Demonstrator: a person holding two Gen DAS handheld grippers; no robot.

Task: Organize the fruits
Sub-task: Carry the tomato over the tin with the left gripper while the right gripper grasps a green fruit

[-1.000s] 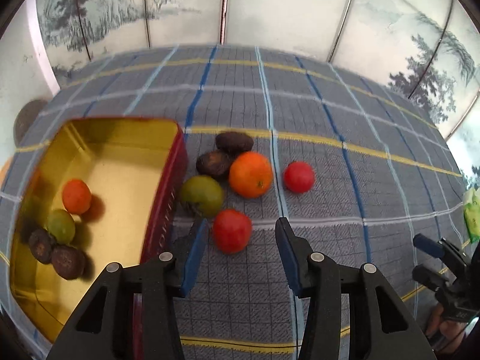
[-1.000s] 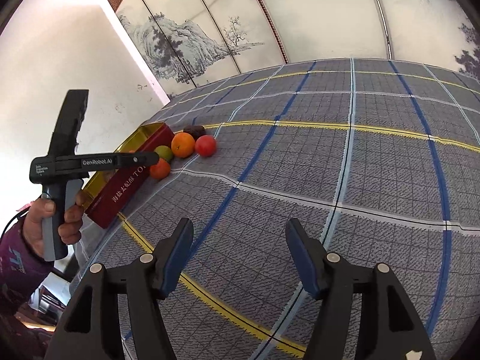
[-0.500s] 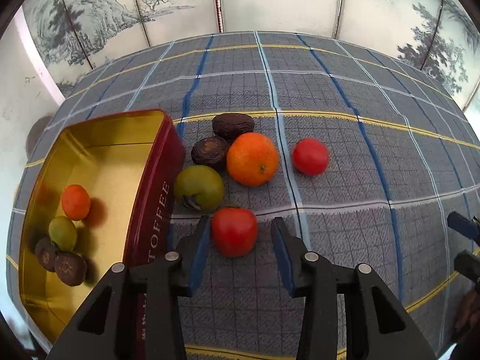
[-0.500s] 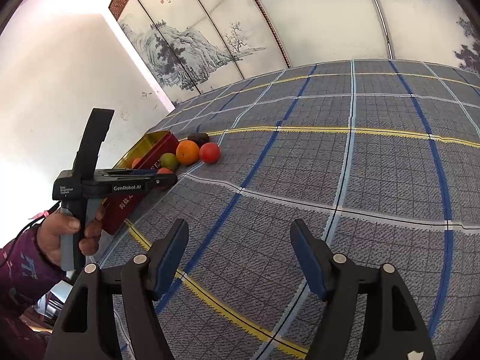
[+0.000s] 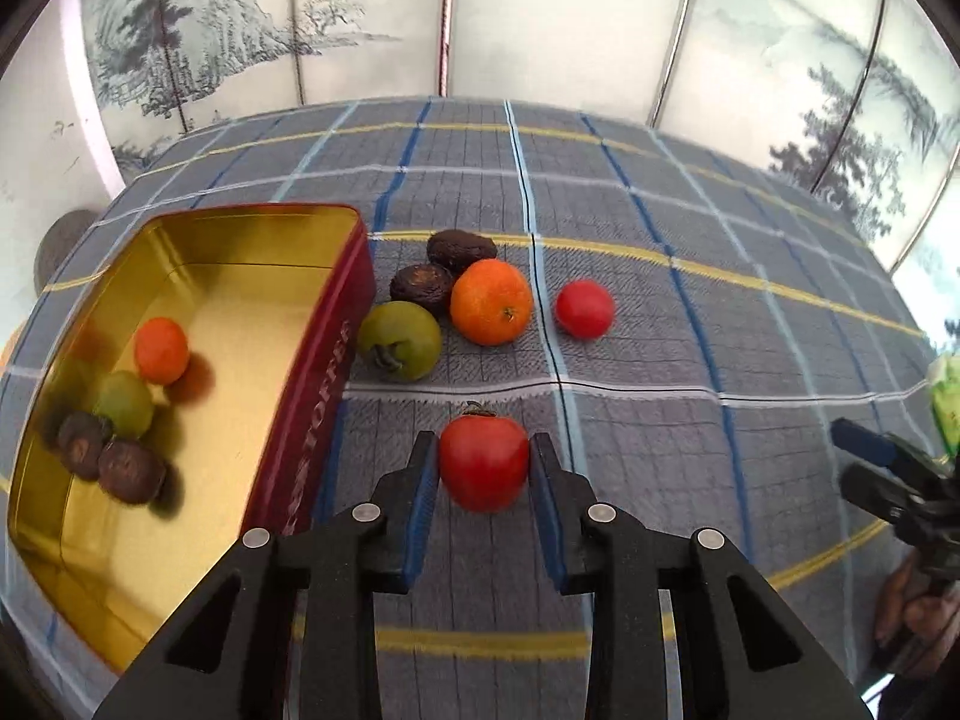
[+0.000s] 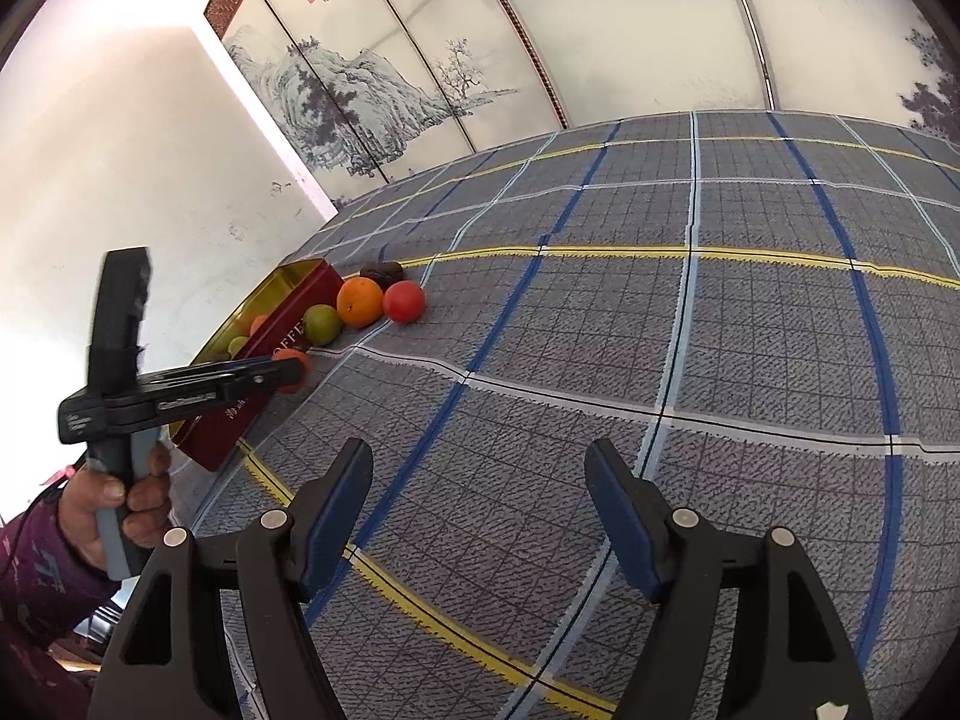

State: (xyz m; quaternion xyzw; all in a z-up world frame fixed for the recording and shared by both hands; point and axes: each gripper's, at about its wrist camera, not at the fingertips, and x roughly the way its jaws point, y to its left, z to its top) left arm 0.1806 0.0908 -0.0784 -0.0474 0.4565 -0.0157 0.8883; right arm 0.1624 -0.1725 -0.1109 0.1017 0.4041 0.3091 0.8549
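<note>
Left tongs (image 5: 485,468) clamped on a red tomato (image 5: 483,461)

The tomato, round and glossy with a dark stem on top, sits between the blue pads just right of the red tin (image 5: 312,396), above the checked surface (image 5: 660,450). Right tongs (image 6: 480,504) hover wide apart, empty, level over the cloth.

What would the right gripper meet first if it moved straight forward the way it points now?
Probably nothing but the checked tablecloth: the open right gripper points along bare cloth, with the fruits and tin well off to its left. Depth is uncertain.
</note>
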